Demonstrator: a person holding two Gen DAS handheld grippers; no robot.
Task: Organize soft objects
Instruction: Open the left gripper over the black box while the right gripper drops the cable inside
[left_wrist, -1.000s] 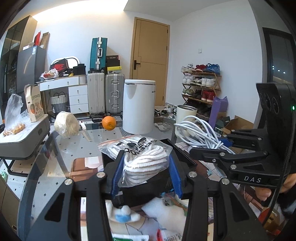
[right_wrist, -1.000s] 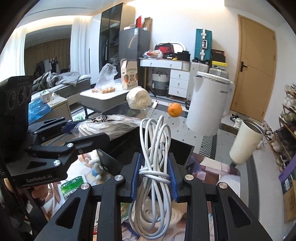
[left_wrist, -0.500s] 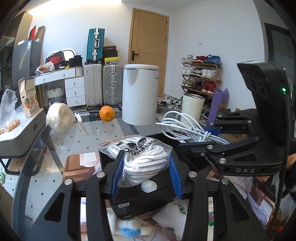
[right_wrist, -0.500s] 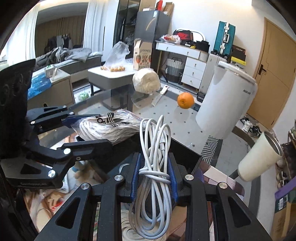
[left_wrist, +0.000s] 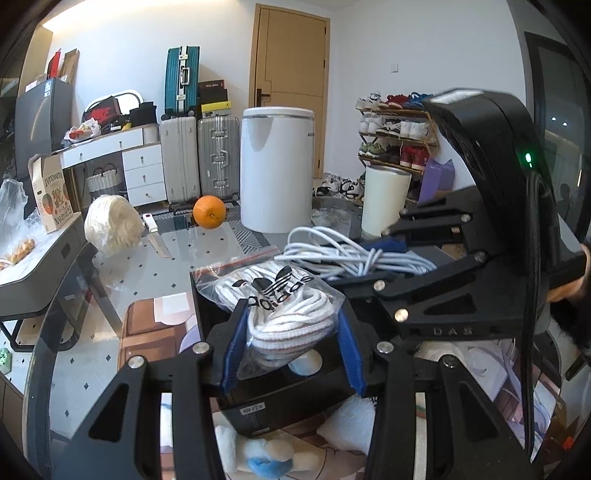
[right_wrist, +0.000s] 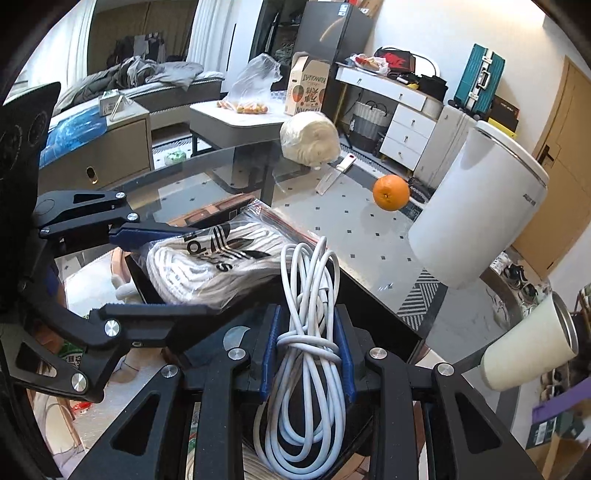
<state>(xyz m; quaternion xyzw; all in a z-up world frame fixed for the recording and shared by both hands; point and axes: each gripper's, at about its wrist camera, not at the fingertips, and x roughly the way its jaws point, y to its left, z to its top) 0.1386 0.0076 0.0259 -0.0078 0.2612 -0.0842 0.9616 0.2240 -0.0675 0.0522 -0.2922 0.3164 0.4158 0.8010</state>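
My left gripper (left_wrist: 290, 332) is shut on a clear zip bag of white socks (left_wrist: 284, 310) with a black logo, held over an open black box (left_wrist: 280, 391). The bag also shows in the right wrist view (right_wrist: 207, 258). My right gripper (right_wrist: 306, 347) is shut on a coiled white cable (right_wrist: 308, 332), held just right of the sock bag above the same box (right_wrist: 155, 288). The cable also shows in the left wrist view (left_wrist: 347, 254), with the right gripper's body behind it (left_wrist: 461, 295). A blue and white plush toy (left_wrist: 269, 458) lies below the box.
On the glass table (left_wrist: 155, 273) stand a white bin (left_wrist: 277, 166), an orange (left_wrist: 209, 212), a cream yarn ball (left_wrist: 110, 225), a knife (left_wrist: 157, 240) and a white cup (left_wrist: 384, 199). A grey side table (left_wrist: 33, 273) stands to the left.
Both grippers have moved closer together and lower over the black box, each still holding its load. The cable now lies close beside the sock bag.
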